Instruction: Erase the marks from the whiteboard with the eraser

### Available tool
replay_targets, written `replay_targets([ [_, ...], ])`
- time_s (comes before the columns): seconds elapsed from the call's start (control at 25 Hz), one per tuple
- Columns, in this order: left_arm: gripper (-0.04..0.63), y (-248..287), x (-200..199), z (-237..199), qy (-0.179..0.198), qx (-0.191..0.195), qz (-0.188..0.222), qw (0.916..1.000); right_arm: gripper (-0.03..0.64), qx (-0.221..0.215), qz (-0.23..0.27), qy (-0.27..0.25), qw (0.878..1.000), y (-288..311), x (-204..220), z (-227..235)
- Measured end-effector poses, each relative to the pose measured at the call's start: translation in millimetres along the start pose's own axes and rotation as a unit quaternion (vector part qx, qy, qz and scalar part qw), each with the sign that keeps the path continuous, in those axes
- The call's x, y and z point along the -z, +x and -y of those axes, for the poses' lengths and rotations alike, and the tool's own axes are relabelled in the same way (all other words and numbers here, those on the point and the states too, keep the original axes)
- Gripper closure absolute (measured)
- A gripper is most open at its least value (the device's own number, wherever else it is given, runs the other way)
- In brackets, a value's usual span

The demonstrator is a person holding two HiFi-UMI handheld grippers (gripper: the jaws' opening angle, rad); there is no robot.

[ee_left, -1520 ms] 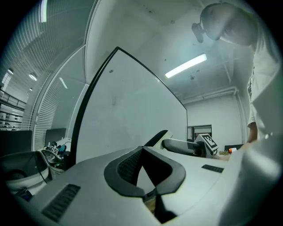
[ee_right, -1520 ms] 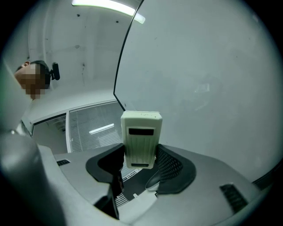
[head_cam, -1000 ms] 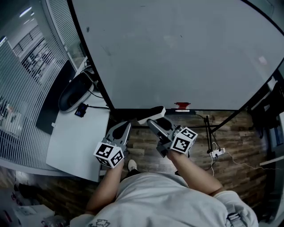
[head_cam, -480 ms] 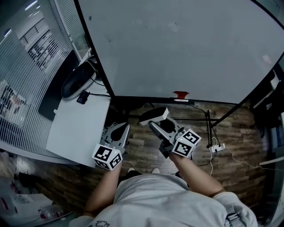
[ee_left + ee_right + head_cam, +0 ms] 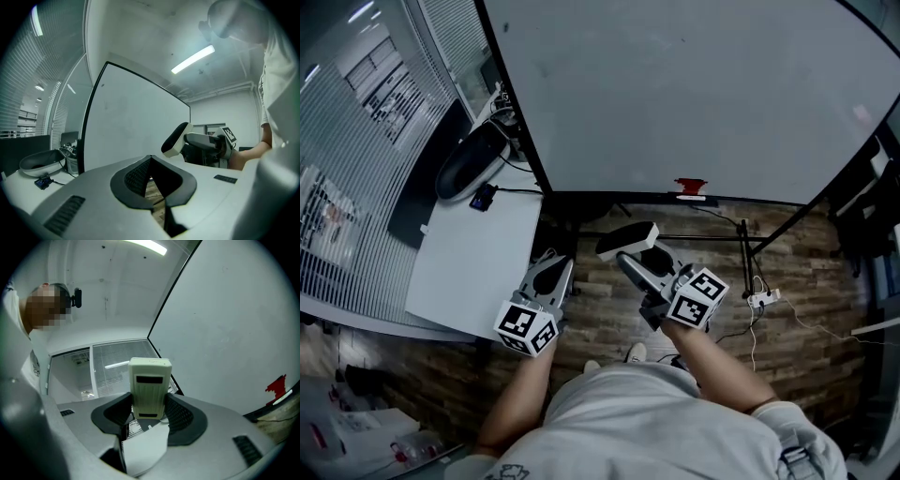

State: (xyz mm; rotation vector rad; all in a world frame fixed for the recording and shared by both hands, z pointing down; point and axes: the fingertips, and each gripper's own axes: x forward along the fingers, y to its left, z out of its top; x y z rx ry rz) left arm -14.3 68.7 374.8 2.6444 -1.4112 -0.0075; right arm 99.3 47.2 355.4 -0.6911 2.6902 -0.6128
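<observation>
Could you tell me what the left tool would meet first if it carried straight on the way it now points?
Most likely the whiteboard. It fills the view straight beyond the left tool, and nothing shows between them, though the depth is hard to judge.

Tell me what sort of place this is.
Probably an office or meeting room: a large whiteboard, a white desk with cables beside it, and slatted blinds behind the desk.

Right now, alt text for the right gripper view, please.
The right gripper has its jaws shut on a pale eraser that stands upright in the middle of the view. The whiteboard fills the right side with no clear marks showing, and a red object sits near its lower edge.
</observation>
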Motion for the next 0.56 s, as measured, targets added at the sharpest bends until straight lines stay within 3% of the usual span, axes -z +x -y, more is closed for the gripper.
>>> replay_targets([
  [0.56,0.589,-27,-3,-24,-0.016,0.017,0.012,0.9997,0.385,0.025,0.005,-0.006,1.000,17,14,-18],
])
